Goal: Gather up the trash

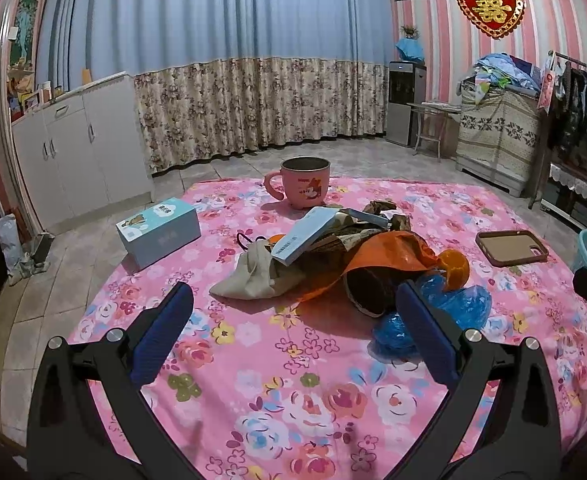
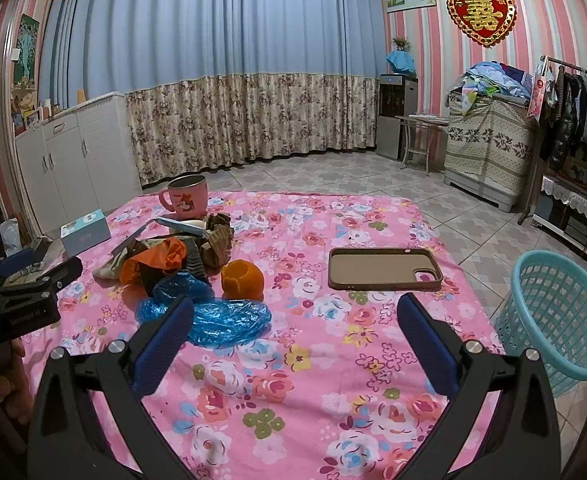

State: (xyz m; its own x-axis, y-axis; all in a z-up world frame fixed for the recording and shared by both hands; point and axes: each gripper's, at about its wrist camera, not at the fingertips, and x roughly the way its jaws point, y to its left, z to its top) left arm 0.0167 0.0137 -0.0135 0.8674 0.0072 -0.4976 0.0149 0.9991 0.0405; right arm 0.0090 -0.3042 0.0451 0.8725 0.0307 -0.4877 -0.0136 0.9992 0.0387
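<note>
Nothing collected yet, I judge: my left tool (image 1: 293,304) and right tool (image 2: 295,316) hang spread and empty; the trash (image 2: 181,264) sits heaped on the counter (image 2: 313,380), basket (image 2: 553,320) apparently empty.

A pink cartoon mug (image 1: 302,182) stands at the far edge; a light-blue box (image 1: 158,233) lies left of the mug, a brown phone case (image 2: 385,269) right.

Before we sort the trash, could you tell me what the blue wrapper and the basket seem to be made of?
The blue wrapper looks like thin glossy plastic film: translucent and crinkled, with highlights. The turquoise basket beside the table looks like matte moulded plastic with lattice walls.
</note>
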